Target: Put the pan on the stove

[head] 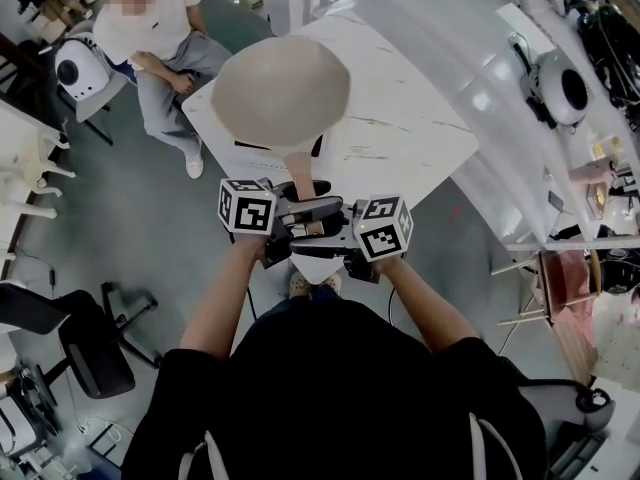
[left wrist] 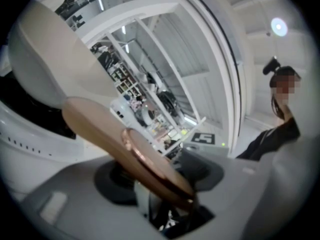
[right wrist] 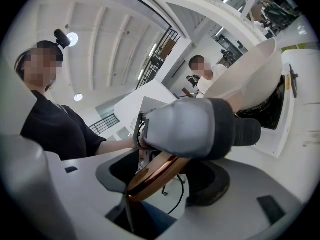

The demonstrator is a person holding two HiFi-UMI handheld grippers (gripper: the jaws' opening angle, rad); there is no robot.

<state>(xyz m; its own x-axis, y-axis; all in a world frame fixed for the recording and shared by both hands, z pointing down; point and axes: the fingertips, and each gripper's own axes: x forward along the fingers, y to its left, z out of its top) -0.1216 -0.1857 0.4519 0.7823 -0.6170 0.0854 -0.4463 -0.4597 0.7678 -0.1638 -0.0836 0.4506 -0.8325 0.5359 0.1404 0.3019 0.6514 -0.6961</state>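
Observation:
The beige pan [head: 282, 90] hangs tilted, its round bottom facing the head camera, over a black stove [head: 318, 146] on the white table [head: 420, 138]. Its handle [head: 302, 173] runs back toward me and ends in a copper-coloured tip [left wrist: 155, 164]. My left gripper [head: 285, 223] and right gripper [head: 345, 238] sit side by side at the table's near corner, both shut on that handle. In the left gripper view the handle crosses between the jaws of the left gripper [left wrist: 160, 179]. In the right gripper view the copper tip [right wrist: 152, 176] lies in the right gripper [right wrist: 160, 176], with the pan bowl [right wrist: 250, 69] above the stove [right wrist: 270, 106].
A person [head: 150, 38] sits just beyond the table's far left corner. A black office chair [head: 90, 343] stands on the floor to my left. A wooden chair [head: 570, 288] and cluttered white benches [head: 560, 88] line the right side.

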